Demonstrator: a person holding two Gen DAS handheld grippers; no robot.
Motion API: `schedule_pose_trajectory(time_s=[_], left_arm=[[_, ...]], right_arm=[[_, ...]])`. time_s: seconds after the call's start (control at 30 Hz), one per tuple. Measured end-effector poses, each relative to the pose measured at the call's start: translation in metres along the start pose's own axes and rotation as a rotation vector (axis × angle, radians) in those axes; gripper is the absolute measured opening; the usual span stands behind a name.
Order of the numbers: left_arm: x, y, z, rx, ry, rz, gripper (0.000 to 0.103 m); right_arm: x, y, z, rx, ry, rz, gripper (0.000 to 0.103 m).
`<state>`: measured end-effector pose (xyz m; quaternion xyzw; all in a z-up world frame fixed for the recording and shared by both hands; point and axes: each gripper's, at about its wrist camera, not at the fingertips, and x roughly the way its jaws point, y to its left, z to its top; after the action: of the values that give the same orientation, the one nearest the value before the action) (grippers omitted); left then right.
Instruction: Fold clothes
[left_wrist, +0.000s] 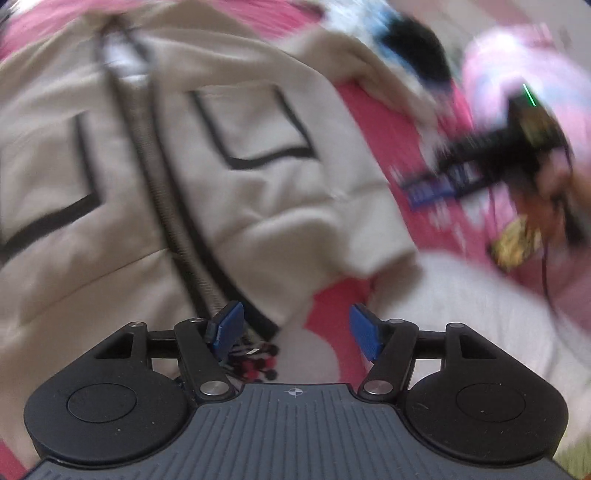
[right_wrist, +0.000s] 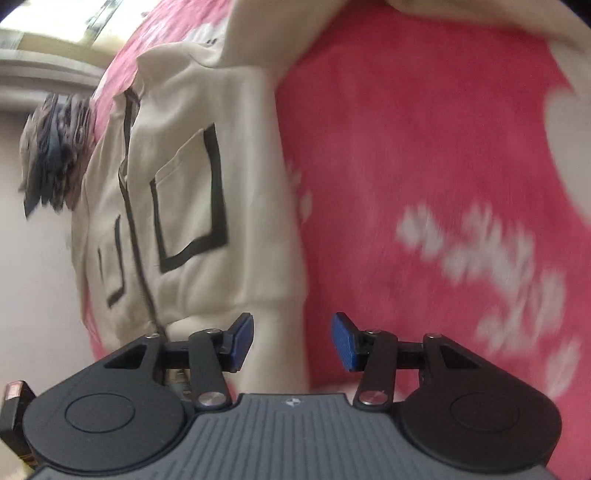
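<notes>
Beige zippered jacket (left_wrist: 229, 177) on fuzzy pink blanket (right_wrist: 424, 147)

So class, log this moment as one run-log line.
left gripper: open | right gripper: open | beige jacket: flat, zipped, unfolded | pink blanket: underneath

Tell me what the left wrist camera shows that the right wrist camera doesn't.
Only the left wrist view shows the right gripper, blurred, in a hand, and a white cloth. Only the right wrist view shows a dark heap of clothes beyond the blanket's edge. Both show the beige jacket with its zip and black-trimmed pockets on the pink blanket, and open jaws holding nothing.
</notes>
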<state>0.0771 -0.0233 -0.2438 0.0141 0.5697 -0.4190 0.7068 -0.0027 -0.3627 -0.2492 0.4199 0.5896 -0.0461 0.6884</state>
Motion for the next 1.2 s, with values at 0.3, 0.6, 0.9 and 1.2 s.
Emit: schedule_pose_trajectory(time_s=[0.3, 0.6, 0.9, 1.2], left_arm=[[0.038, 0.026, -0.005, -0.075, 0.057, -0.034, 0.048], [0.055, 0.012, 0.001, -0.058, 0.103, 0.083, 0.048], [0.059, 0.013, 0.008, 0.021, 0.180, 0.107, 0.047], [0.047, 0.011, 0.010, 0.034, 0.157, 0.094, 0.047]], right_arm=[[-0.001, 0.038, 0.001, -0.059, -0.029, -0.070, 0.050], [0.034, 0.031, 0.008, -0.249, 0.112, -0.088, 0.030], [0.047, 0.020, -0.003, -0.591, 0.079, -0.341, 0.008], [-0.009, 0.052, -0.016, -0.616, -0.102, -0.346, 0.014]])
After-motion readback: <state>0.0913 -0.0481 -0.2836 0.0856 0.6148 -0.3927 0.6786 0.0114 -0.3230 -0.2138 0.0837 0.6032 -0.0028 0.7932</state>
